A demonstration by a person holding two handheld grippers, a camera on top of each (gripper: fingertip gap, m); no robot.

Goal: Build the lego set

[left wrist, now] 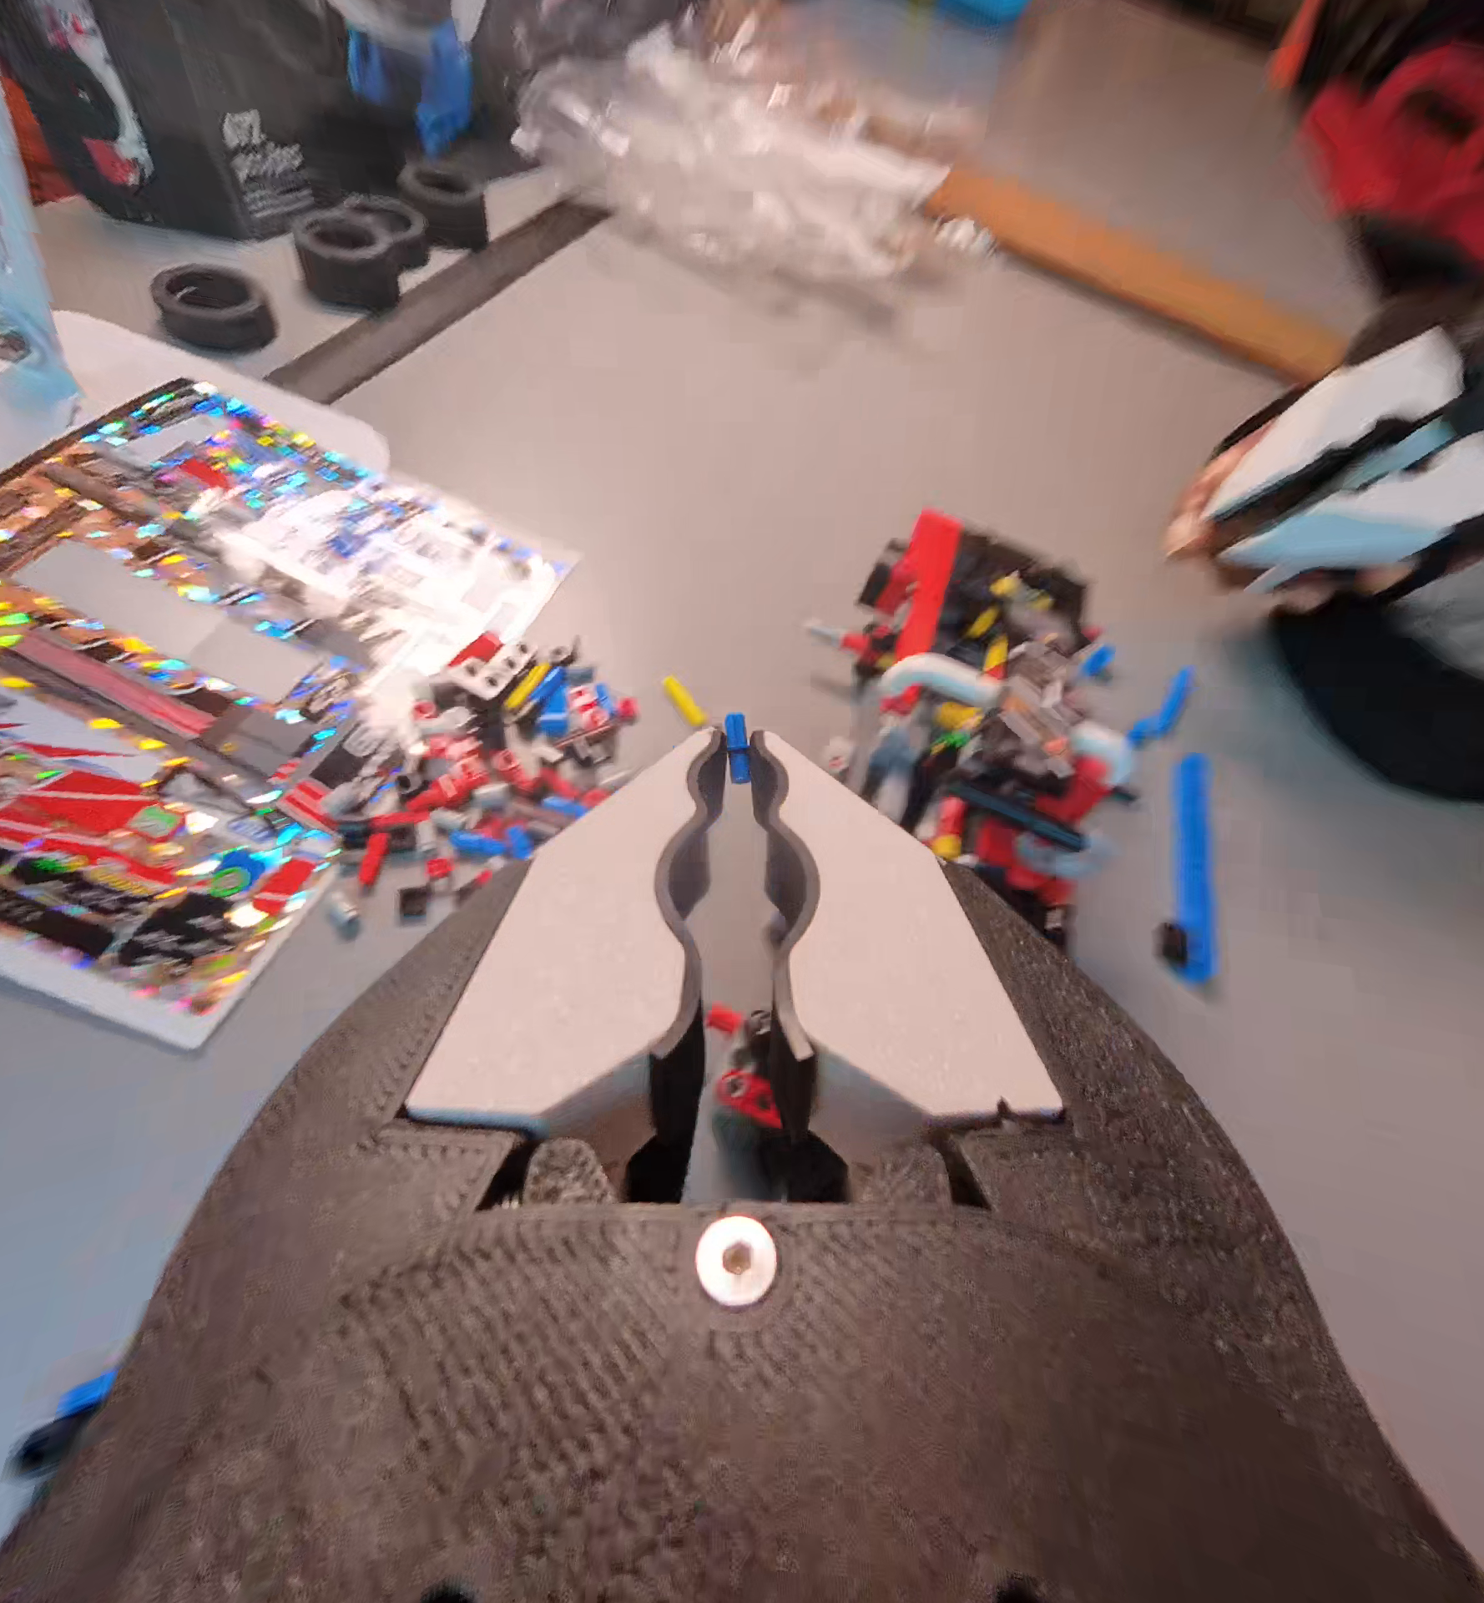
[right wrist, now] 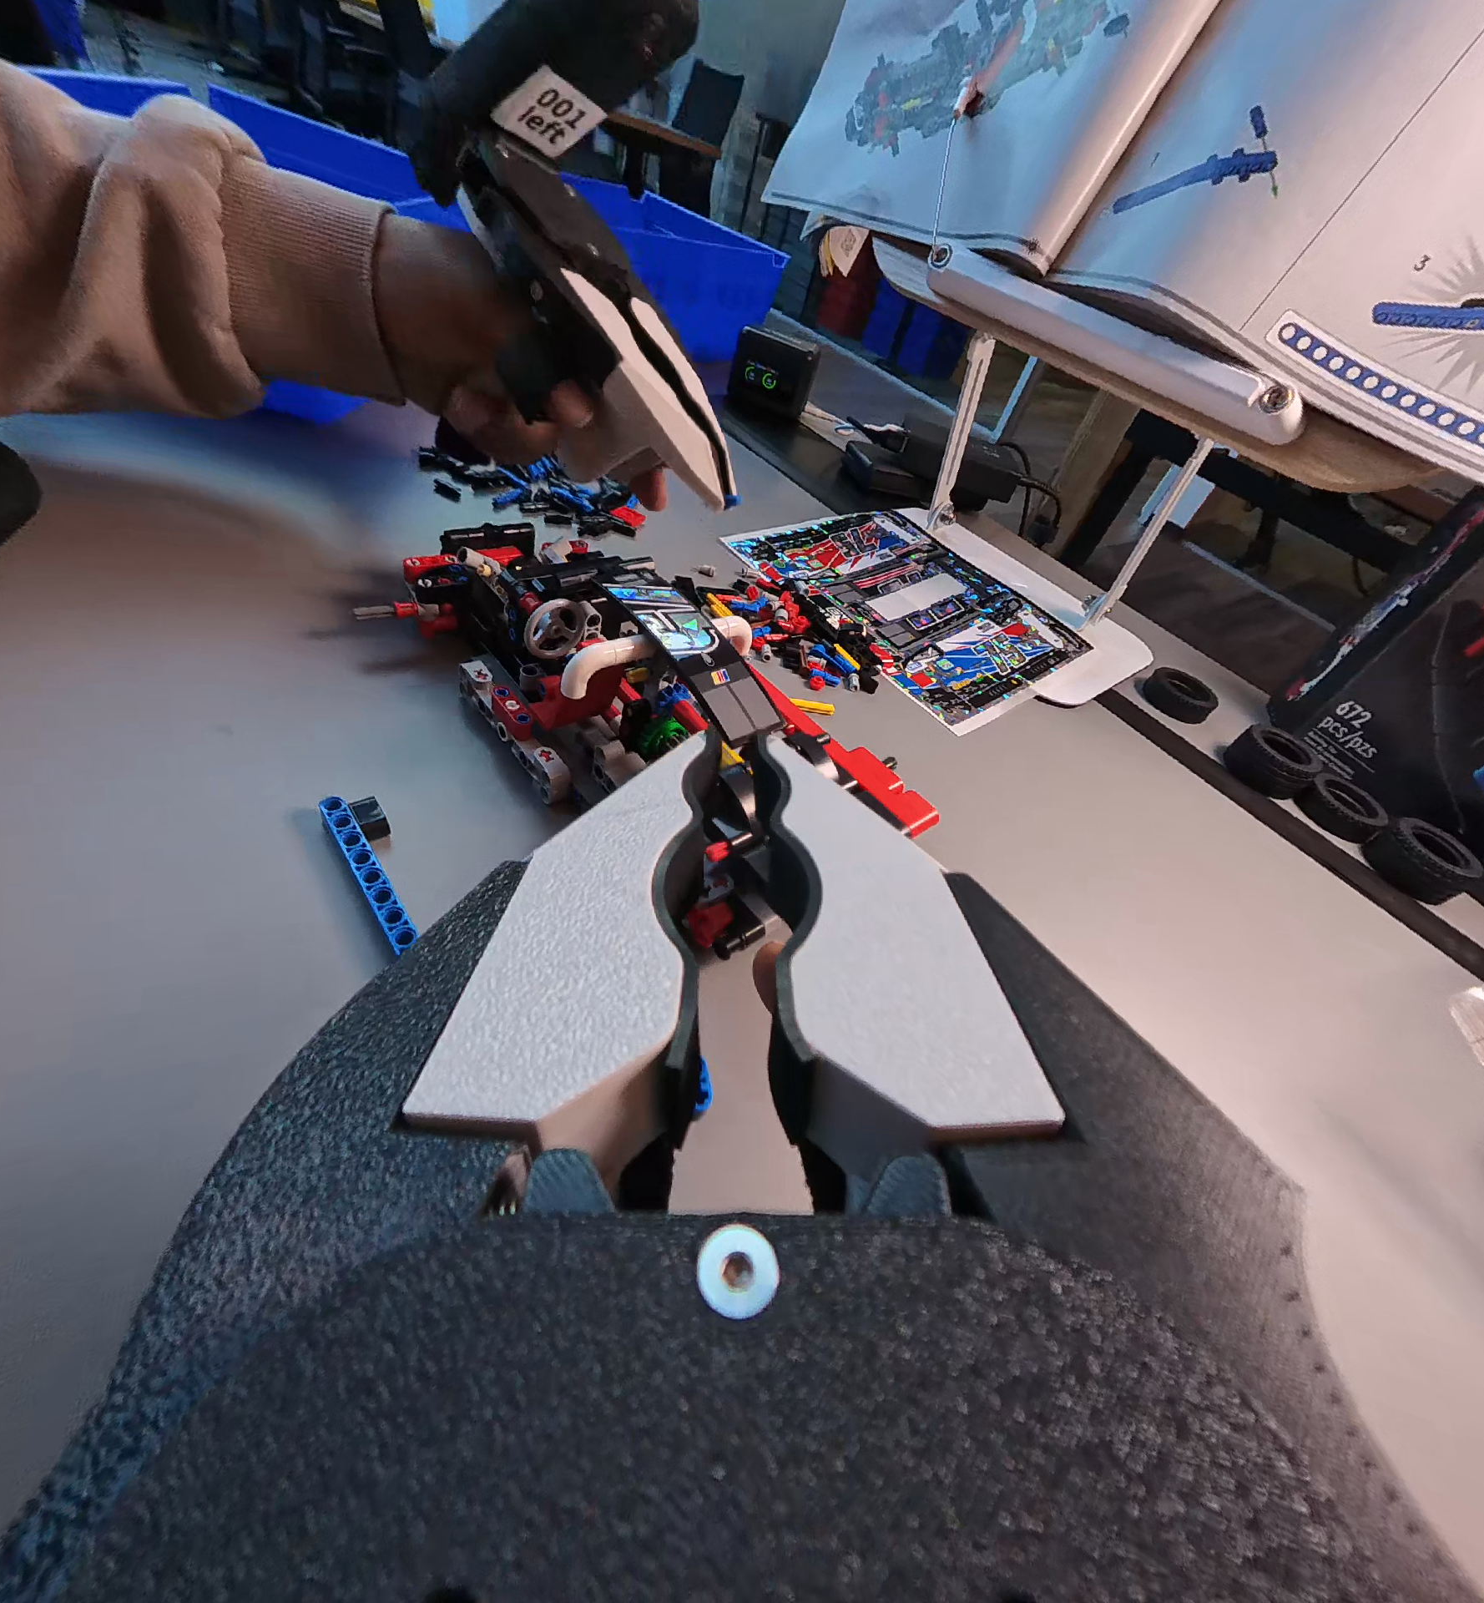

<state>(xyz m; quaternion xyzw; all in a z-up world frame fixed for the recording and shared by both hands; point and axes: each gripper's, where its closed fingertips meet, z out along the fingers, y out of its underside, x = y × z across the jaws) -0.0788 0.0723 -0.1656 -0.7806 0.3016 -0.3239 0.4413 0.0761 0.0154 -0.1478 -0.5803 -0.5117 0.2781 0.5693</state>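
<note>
each textured black printed gripper body is fronted by two pale grey wedge-shaped fingers with wavy black inner edges and a silver screw. a tan ribbed-cuff sleeve is worn at far left.

The left gripper has a rough, grainy black printed-plastic body and matt pale grey fingers, pinching a glossy blue plastic pin. The table is smooth matt grey. The sticker sheet glitters with holographic foil. The tyres look matt black rubber. The stand's bar is brushed metal, holding a paper instruction booklet. The sleeve is soft tan cloth.
</note>
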